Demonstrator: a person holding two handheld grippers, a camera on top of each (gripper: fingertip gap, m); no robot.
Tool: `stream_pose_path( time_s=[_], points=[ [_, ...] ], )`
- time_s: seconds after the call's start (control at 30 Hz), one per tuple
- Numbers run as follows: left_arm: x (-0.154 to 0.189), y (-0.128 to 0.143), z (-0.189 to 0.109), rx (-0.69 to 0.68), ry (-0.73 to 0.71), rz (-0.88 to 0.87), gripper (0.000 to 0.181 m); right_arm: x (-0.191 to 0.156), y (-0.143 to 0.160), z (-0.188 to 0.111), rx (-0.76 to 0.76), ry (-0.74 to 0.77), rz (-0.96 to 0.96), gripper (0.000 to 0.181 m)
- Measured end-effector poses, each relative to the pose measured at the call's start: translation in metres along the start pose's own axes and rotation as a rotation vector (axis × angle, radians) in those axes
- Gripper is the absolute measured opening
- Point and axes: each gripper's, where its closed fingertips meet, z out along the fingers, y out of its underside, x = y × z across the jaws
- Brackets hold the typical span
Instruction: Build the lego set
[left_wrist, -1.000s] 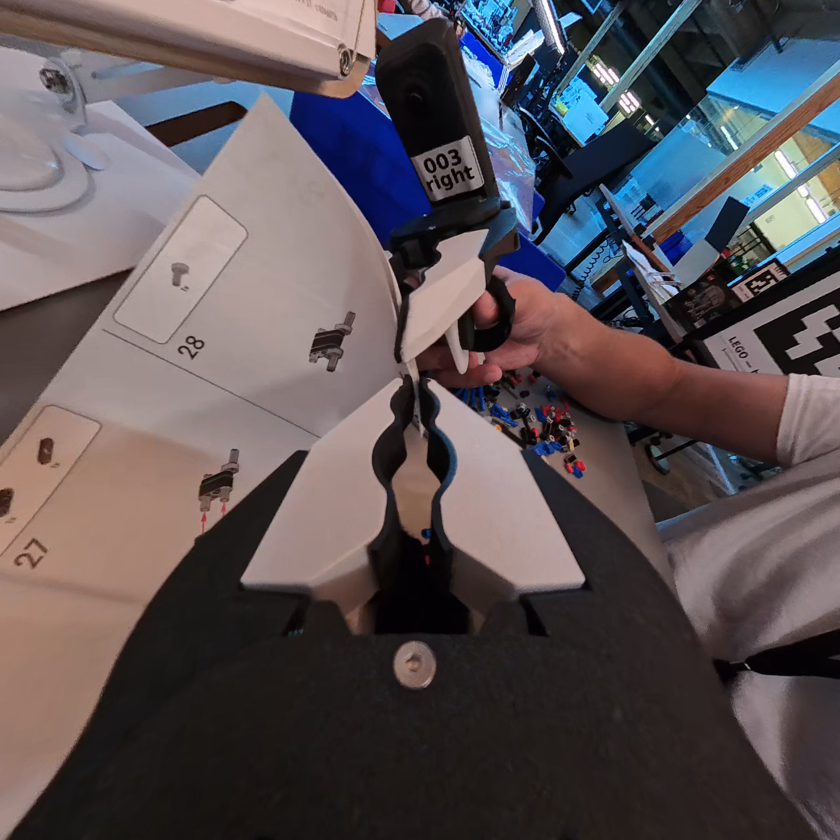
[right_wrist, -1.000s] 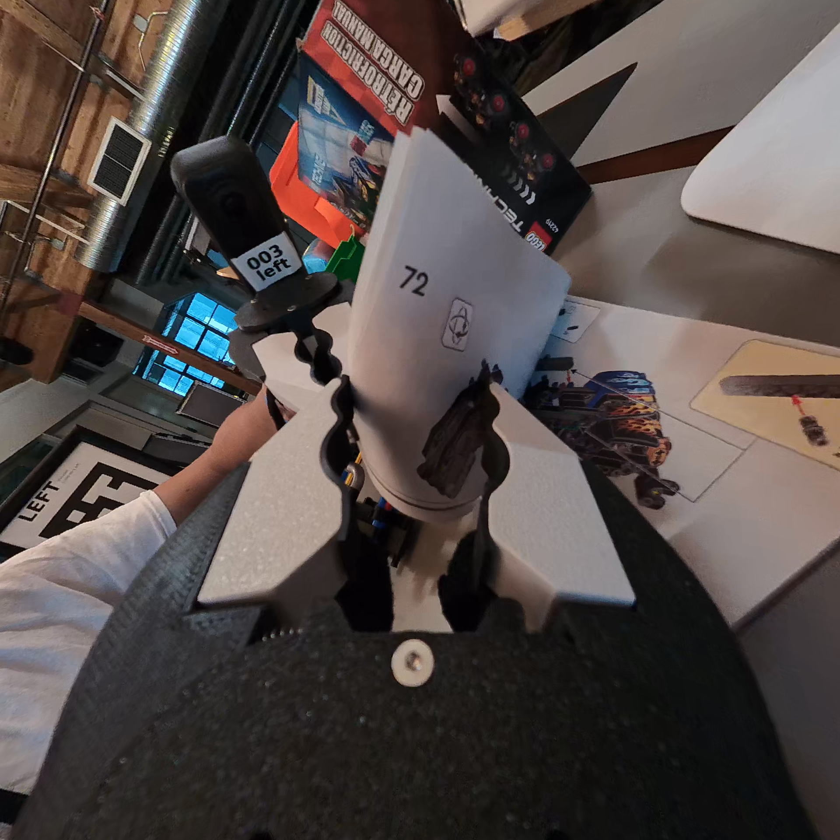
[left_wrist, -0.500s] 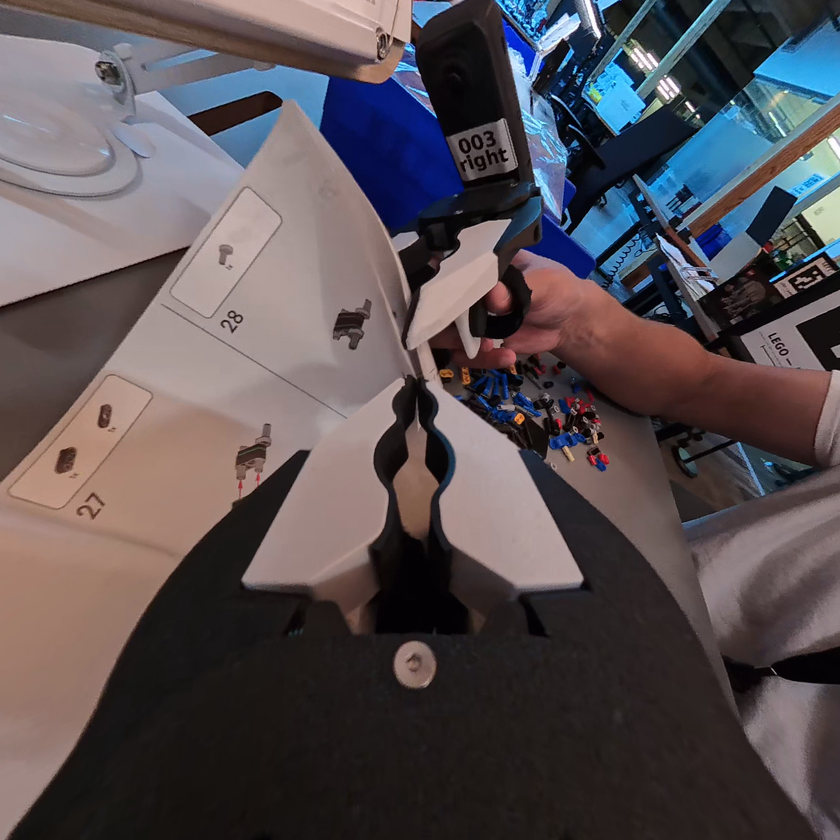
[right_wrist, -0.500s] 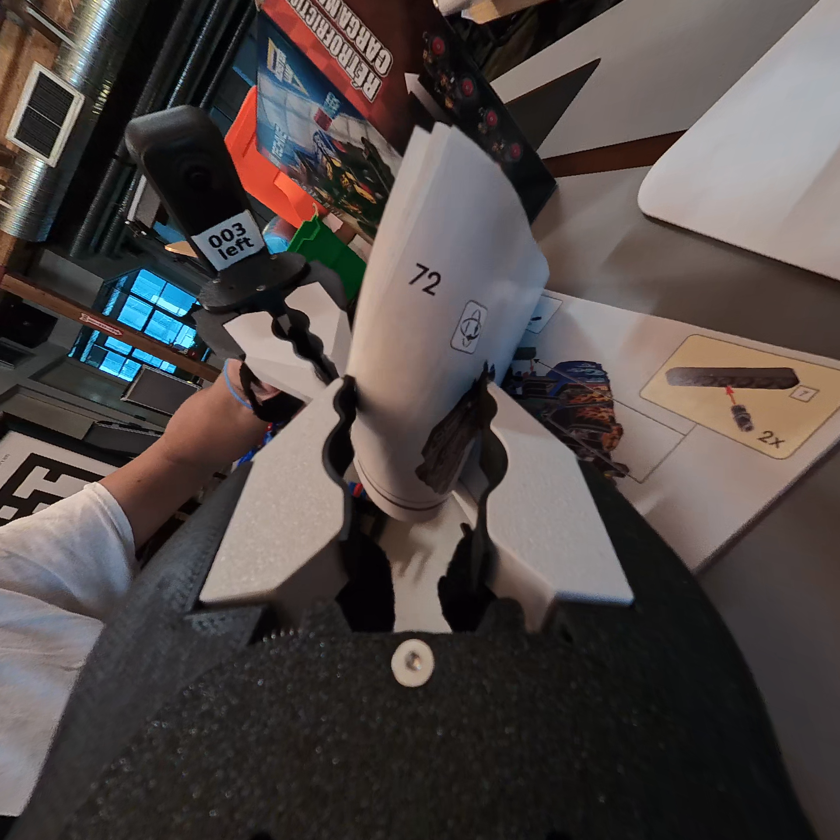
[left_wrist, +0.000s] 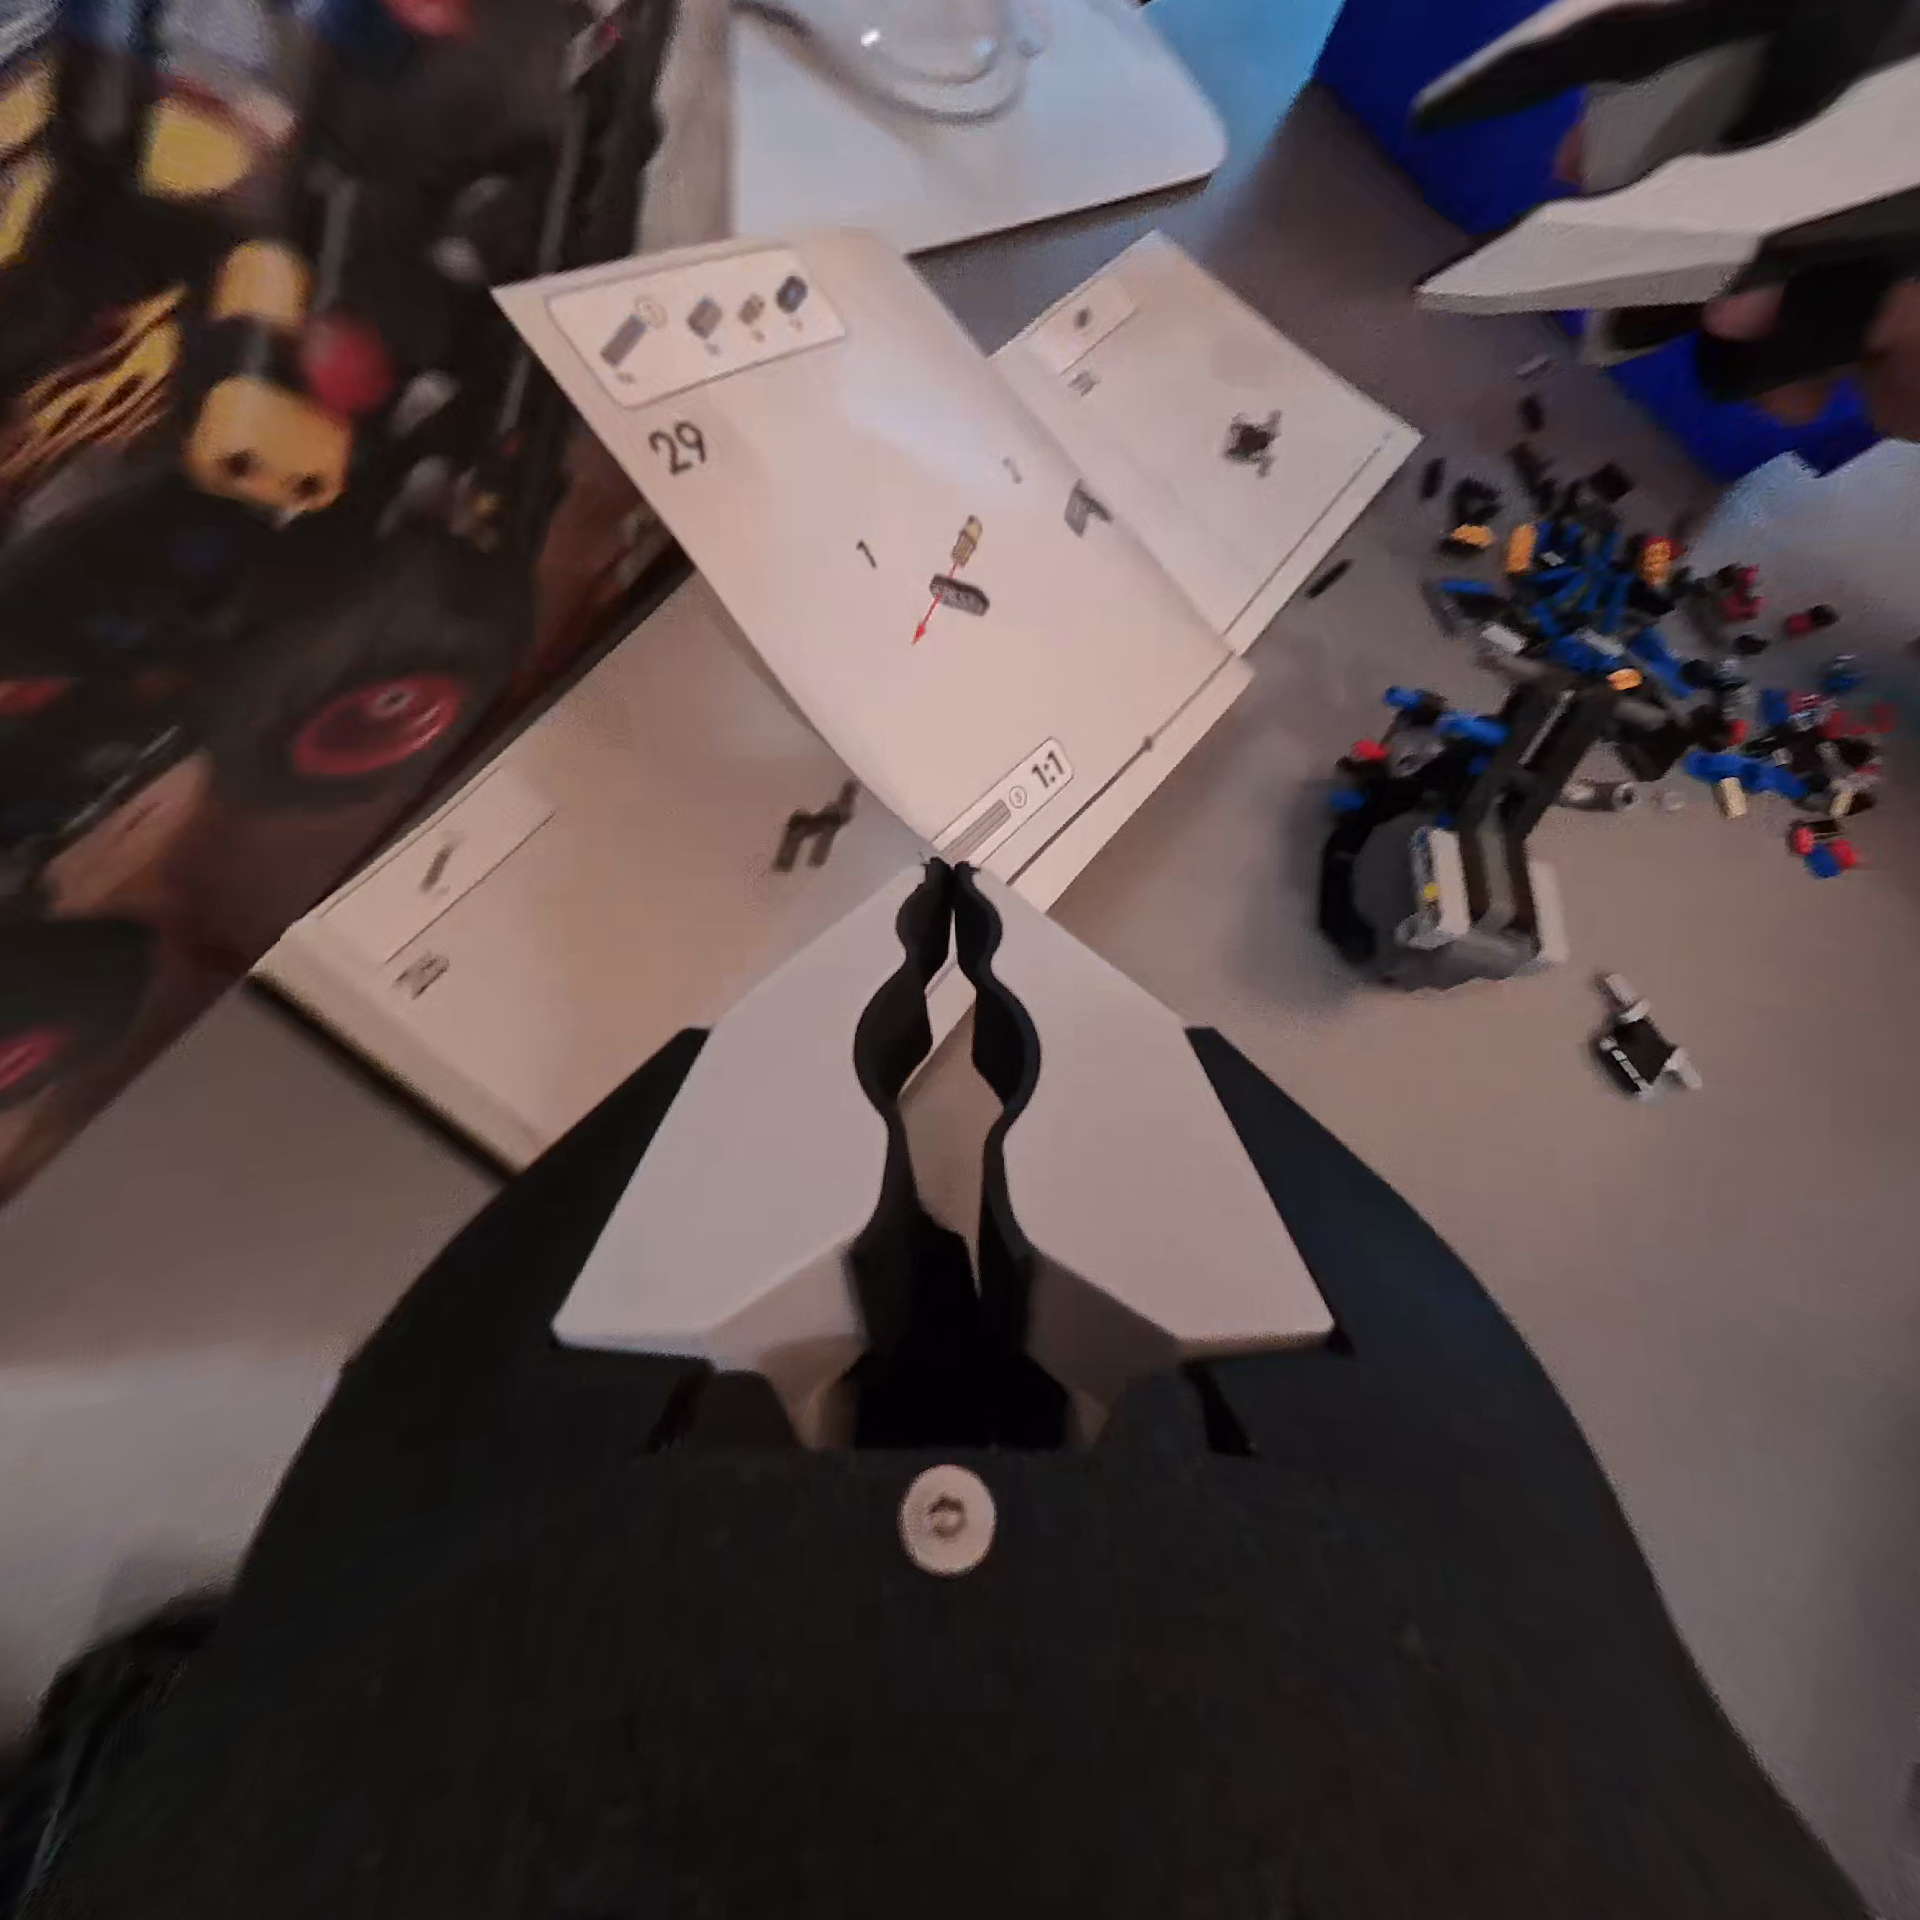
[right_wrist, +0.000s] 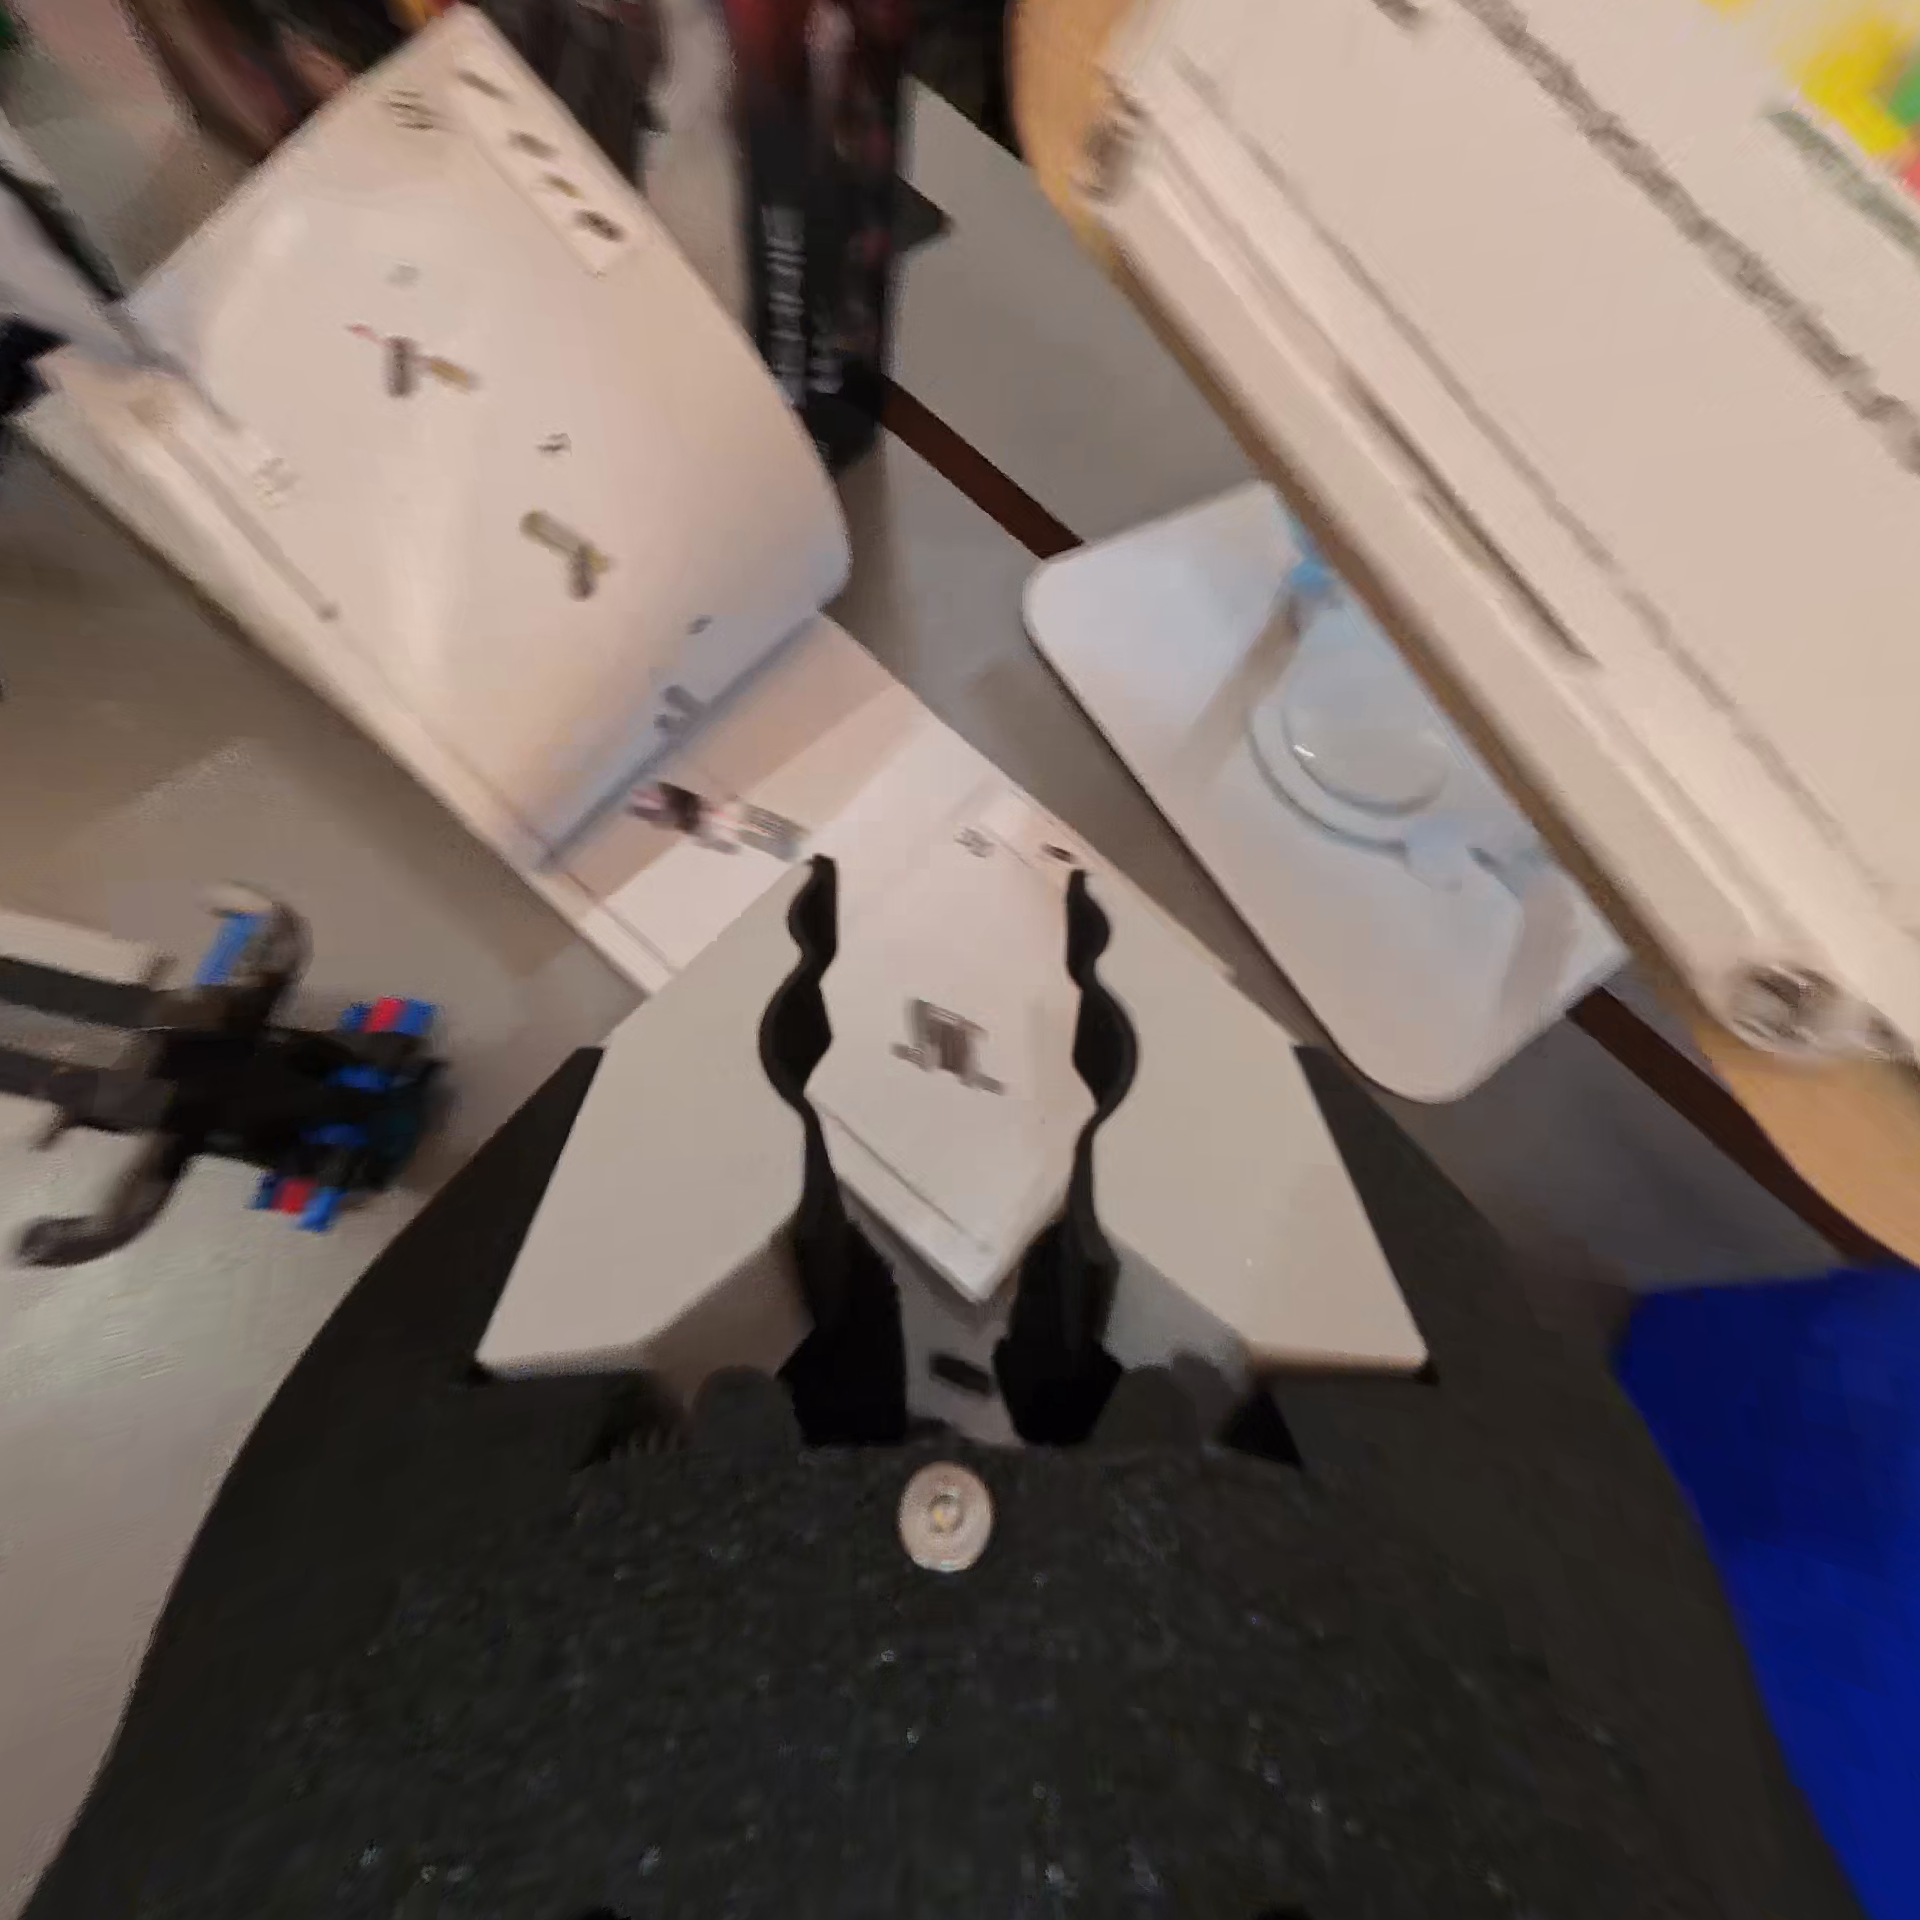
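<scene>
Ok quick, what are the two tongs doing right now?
Left tongs: shut, pinching the corner of the lifted booklet page.
Right tongs: open, holding nothing.

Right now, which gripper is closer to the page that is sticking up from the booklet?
Left. The left gripper is shut with its tips at the raised page bottom edge. The right gripper hangs open over a flat page, apart from it.
</scene>
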Motion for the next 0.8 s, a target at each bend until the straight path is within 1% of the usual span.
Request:
stream_pose_path(
  time_s=[0.03,0.1,0.17,0.23,0.27,0.33,0.37,0.43,0.53,0.63,0.67,0.7,0.73,0.8],
  points=[
    [-0.009,0.006,-0.005,-0.012,-0.032,-0.01,0.0,-0.016,-0.001,0.006,0.0,-0.053,-0.018,0.042],
    [-0.024,0.018,-0.013,-0.039,-0.085,-0.027,0.0,-0.04,0.015,0.027,-0.087,-0.151,-0.028,0.031],
    [-0.036,0.028,-0.019,-0.055,-0.122,-0.053,0.0,-0.045,0.036,0.046,-0.163,-0.171,-0.04,0.02],
    [-0.043,0.039,-0.023,-0.073,-0.133,-0.071,0.0,-0.037,0.054,0.055,-0.216,-0.133,-0.069,0.009],
    [-0.045,0.045,-0.025,-0.085,-0.139,-0.074,0.0,-0.034,0.054,0.055,-0.194,-0.12,-0.082,0.0],
    [-0.05,0.055,-0.026,-0.105,-0.158,-0.069,0.0,-0.019,0.062,0.052,-0.217,-0.052,-0.109,0.0],
    [-0.048,0.058,-0.024,-0.107,-0.143,-0.075,0.0,-0.013,0.065,0.05,-0.23,-0.025,-0.112,0.0],
    [-0.038,0.061,-0.018,-0.104,-0.088,-0.107,0.0,-0.005,0.07,0.047,-0.241,-0.021,-0.117,0.0],
    [-0.027,0.067,-0.007,-0.147,-0.088,-0.063,0.0,0.0,0.076,0.04,-0.279,-0.052,-0.088,0.0],
    [-0.016,0.072,0.002,-0.184,-0.077,-0.047,0.0,0.009,0.081,0.035,-0.355,-0.034,-0.107,0.0],
    [-0.014,0.073,0.004,-0.196,-0.087,-0.035,0.0,0.011,0.079,0.034,-0.374,-0.013,-0.128,0.0],
    [-0.013,0.075,0.005,-0.209,-0.095,-0.022,0.0,0.007,0.068,0.035,-0.338,-0.016,-0.148,0.0],
    [-0.011,0.076,0.006,-0.218,-0.1,-0.016,0.0,-0.005,0.05,0.035,-0.264,-0.053,-0.168,0.0],
    [-0.007,0.078,0.007,-0.232,-0.1,-0.01,0.0,-0.041,0.016,0.034,-0.117,-0.187,-0.205,0.0]
  ],
)
